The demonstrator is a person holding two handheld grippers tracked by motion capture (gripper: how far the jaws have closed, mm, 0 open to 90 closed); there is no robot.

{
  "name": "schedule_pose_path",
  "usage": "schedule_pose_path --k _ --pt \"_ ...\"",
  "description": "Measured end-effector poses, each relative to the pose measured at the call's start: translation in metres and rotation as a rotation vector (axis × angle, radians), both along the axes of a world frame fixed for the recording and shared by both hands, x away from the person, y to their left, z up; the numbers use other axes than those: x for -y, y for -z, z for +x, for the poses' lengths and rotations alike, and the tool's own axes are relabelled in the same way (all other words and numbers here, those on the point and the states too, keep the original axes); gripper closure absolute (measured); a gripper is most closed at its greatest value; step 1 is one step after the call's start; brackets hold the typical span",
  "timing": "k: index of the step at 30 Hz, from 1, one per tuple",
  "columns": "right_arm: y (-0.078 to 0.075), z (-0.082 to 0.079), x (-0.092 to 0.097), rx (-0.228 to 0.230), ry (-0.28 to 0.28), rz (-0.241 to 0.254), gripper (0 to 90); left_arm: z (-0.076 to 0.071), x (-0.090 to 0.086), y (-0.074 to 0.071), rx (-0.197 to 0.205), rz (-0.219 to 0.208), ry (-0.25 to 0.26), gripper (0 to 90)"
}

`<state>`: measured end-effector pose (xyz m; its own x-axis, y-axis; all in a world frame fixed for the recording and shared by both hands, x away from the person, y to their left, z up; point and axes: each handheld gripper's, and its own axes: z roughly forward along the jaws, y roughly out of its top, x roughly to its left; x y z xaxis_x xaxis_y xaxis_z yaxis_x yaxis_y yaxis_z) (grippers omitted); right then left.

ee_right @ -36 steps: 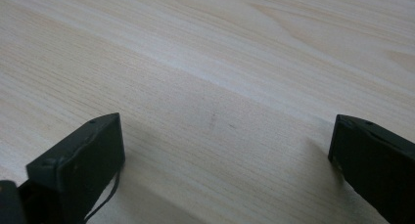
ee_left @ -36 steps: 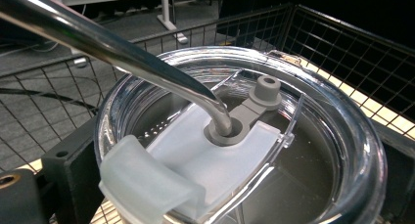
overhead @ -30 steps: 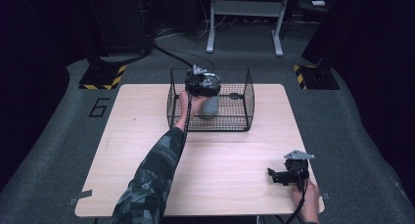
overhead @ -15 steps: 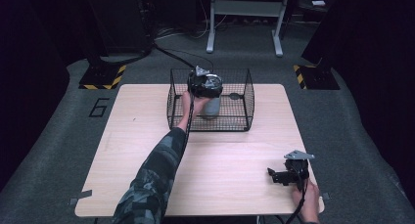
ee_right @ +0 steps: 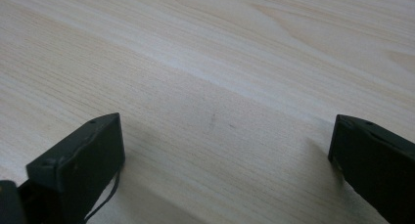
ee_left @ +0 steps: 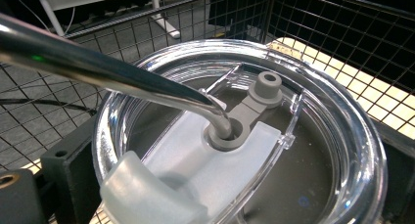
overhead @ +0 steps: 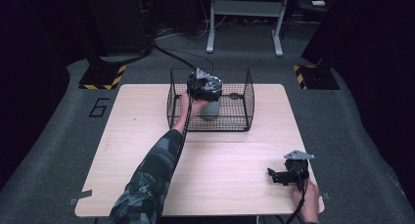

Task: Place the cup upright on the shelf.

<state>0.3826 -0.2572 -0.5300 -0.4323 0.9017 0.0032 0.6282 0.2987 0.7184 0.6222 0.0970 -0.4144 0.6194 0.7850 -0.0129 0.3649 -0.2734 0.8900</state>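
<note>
Inside the wire basket (overhead: pixel 244 94) at the far side of the bench (overhead: pixel 220 150), a cup (overhead: pixel 210 108) with a clear lid (ee_left: pixel 337 150) and metal straw (ee_left: pixel 98 70) is held upright by the left gripper (overhead: pixel 203 85), fingers closed around it so nothing spills. The right gripper (overhead: pixel 286 175) is rested near the bench's front edge, fingers wide apart, nothing held.

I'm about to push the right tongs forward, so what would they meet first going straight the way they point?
Probably the bare table top. The right tongs stand open and tilted down at the wood, with nothing between the jaws or ahead of them in the right gripper view. How far off the surface lies is unclear.
</note>
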Motion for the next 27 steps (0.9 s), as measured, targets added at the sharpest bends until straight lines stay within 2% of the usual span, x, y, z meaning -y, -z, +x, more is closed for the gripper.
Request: schedule_pose_path --k 2,9,10,17,25,27 --pt "0.0 0.0 0.0 0.0 0.0 0.0 0.0 0.0001 -0.0024 -0.0008 -0.001 0.014 0.007 3.5" --pt "0.0001 0.0002 0.0001 -0.001 -0.002 0.001 0.0 -0.0006 -0.0026 -0.0006 -0.001 -0.002 0.003 3.3" --pt "0.0001 0.0002 0.0001 0.0 -0.002 0.0 0.0 -0.0007 -0.0035 -0.0009 -0.001 0.008 0.01 3.3" --pt "0.0 0.0002 0.0001 0.0 -0.001 0.0 0.0 -0.001 -0.0028 -0.0015 -0.003 -0.002 0.01 3.2" --pt "0.0 0.0001 0.0001 0.0 -0.001 0.0 0.0 -0.002 -0.0049 -0.0042 -0.023 0.016 0.029 2.5" --pt "0.0 0.0002 0.0001 0.0 -0.001 0.0 0.0 -0.0032 -0.005 -0.0064 -0.014 0.007 0.015 0.0"
